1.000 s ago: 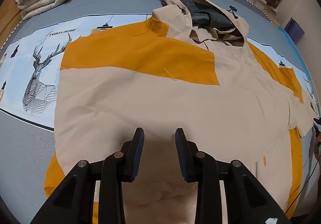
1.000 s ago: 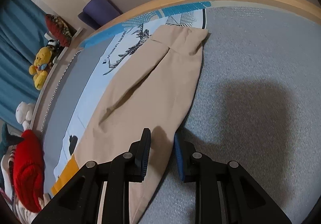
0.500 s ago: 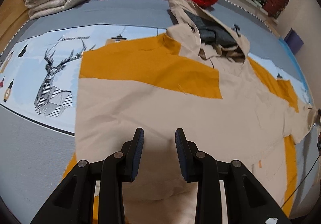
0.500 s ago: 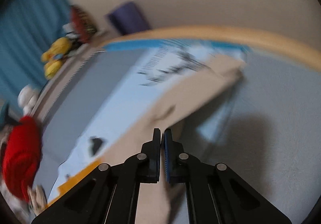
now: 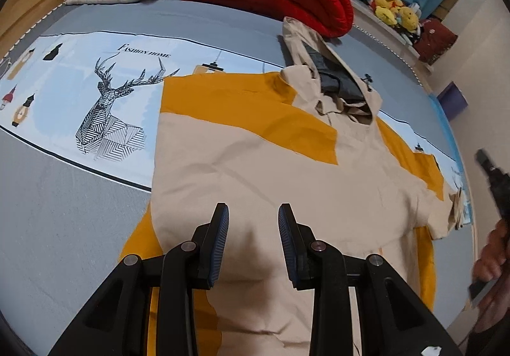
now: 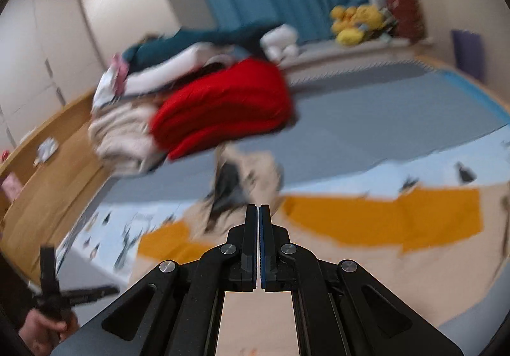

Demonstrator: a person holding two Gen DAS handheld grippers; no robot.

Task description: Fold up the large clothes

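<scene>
now right tongs [image 6: 257, 212] closed, empty, higher

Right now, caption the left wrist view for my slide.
Open left gripper hovers over a beige-and-mustard hooded jacket spread flat on the deer-print bedsheet.

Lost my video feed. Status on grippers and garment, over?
Left gripper open, empty, above beige-and-mustard hooded pullover. Right gripper shut, empty. Pullover flat on bed, near sleeve folded in. Nothing blocking.
</scene>
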